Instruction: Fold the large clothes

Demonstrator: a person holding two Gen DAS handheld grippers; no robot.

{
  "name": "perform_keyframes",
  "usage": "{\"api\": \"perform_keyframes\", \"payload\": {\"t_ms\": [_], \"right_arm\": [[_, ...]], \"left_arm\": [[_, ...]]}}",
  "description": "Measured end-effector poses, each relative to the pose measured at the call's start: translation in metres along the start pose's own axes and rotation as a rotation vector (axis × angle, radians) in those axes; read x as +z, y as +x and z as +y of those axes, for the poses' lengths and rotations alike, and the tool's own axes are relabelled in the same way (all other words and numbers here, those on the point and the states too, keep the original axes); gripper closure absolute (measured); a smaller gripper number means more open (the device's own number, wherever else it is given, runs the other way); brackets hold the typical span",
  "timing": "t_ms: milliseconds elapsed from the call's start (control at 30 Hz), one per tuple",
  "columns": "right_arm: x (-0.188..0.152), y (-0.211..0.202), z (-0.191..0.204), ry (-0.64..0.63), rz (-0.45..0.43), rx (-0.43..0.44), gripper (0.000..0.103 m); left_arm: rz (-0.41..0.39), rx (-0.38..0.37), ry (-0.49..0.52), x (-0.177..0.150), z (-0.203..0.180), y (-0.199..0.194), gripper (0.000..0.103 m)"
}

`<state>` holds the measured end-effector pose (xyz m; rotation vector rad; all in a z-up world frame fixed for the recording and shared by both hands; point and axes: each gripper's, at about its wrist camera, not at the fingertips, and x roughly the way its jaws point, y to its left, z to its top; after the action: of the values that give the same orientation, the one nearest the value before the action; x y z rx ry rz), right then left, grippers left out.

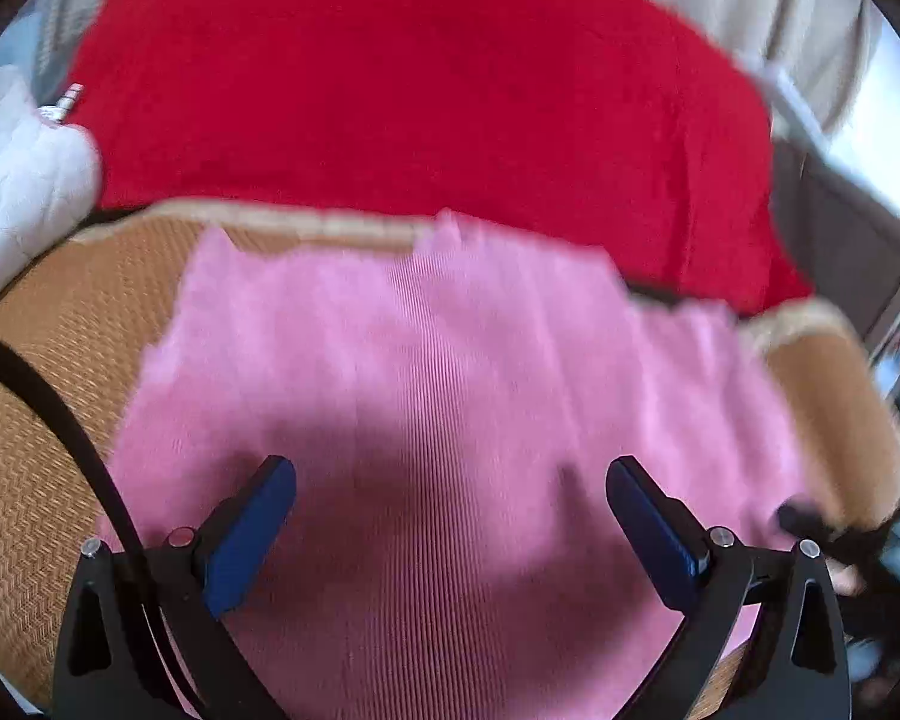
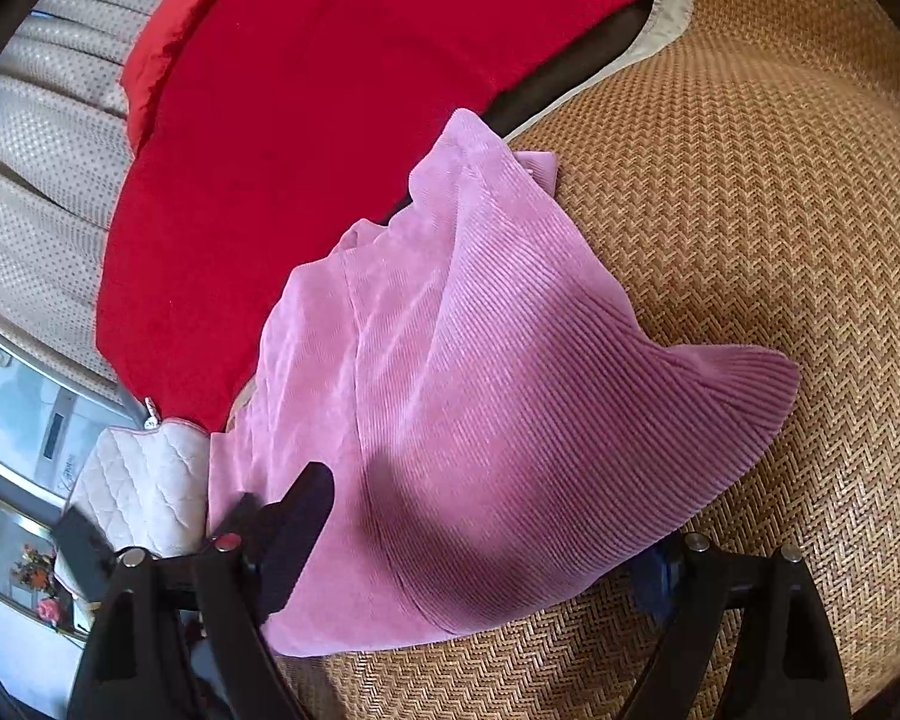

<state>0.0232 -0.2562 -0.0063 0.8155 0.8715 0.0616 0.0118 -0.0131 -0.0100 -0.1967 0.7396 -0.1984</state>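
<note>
- The left gripper (image 1: 450,516) is held wide open and empty above the pink ribbed garment (image 1: 450,372).
- The right gripper (image 2: 480,546) is spread wide across the garment's near edge; no grip is seen.
- The garment is laid partly folded on the woven mat (image 2: 750,240); a fresh edge must be gripped next.
- A red cloth (image 1: 420,90) is spread beyond.

Pink garment (image 1: 450,360) (image 2: 450,390): fine ribbing, lighter where sun falls, with a dark shadow patch near my jaws. Mat (image 1: 42,420) (image 2: 750,240) under it: tan-gold herringbone weave, pale beige border. Blanket (image 1: 420,90) (image 2: 300,120) beyond the garment: solid red, no pattern. Quilted pad (image 1: 18,198) (image 2: 144,480) beside the garment: white, diamond stitching. Curtain (image 2: 36,150) behind the blanket: cream with small dots. My left gripper (image 1: 450,516): black frame, blue pads. My right gripper (image 2: 486,546): black frame too.
</note>
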Motion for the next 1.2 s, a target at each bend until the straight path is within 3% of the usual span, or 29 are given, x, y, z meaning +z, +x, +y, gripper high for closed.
{"api": "perform_keyframes", "payload": {"t_ms": [67, 200, 333, 433, 500, 567, 633, 700, 733, 800, 833, 967, 1100, 1200], "right_arm": [[0.0, 0.001, 0.001, -0.012, -0.001, -0.005, 0.013], [0.0, 0.006, 0.006, -0.043, -0.006, -0.031, 0.013], [0.002, 0.011, 0.012, -0.071, -0.001, -0.062, 0.014], [0.003, 0.014, 0.017, -0.112, 0.003, -0.128, 0.026], [0.004, 0.015, 0.017, -0.116, 0.002, -0.129, 0.026], [0.004, 0.017, 0.016, -0.105, -0.005, -0.12, 0.024], [0.005, 0.018, 0.016, -0.099, -0.01, -0.114, 0.021], [0.007, 0.021, 0.018, -0.104, -0.013, -0.119, 0.02], [0.008, 0.023, 0.019, -0.114, -0.014, -0.119, 0.024], [0.01, 0.028, 0.021, -0.149, -0.003, -0.142, 0.064], [0.012, 0.031, 0.021, -0.15, 0.014, -0.144, 0.07], [0.018, 0.025, 0.043, -0.217, -0.01, -0.171, 0.077], [0.02, 0.01, 0.099, -0.376, -0.095, -0.181, 0.079], [0.011, 0.006, 0.155, -0.549, -0.152, -0.18, 0.08]], "left_arm": [[-0.012, 0.004, 0.002, 0.002, 0.001, -0.002, 0.0], [0.15, 0.081, 0.093, -0.012, -0.007, 0.039, 0.0], [0.068, 0.089, 0.109, -0.007, -0.013, 0.02, 0.0], [-0.043, 0.108, 0.077, -0.005, -0.01, 0.002, 0.0], [-0.007, 0.094, 0.084, -0.009, -0.01, 0.011, 0.0], [0.116, 0.116, 0.14, -0.018, -0.016, 0.037, 0.0], [0.074, 0.12, 0.132, -0.02, -0.018, 0.034, 0.0], [0.091, 0.112, 0.13, -0.017, -0.018, 0.034, 0.0], [0.094, 0.106, 0.128, -0.017, -0.016, 0.036, 0.0], [0.101, 0.094, 0.116, -0.016, -0.014, 0.039, 0.0], [0.1, 0.096, 0.117, -0.017, -0.014, 0.038, 0.0], [0.11, 0.078, 0.102, -0.02, -0.011, 0.034, 0.0], [0.134, 0.004, 0.024, -0.011, 0.006, 0.03, 0.0], [0.085, -0.161, -0.223, 0.009, 0.052, 0.006, 0.0]]}}
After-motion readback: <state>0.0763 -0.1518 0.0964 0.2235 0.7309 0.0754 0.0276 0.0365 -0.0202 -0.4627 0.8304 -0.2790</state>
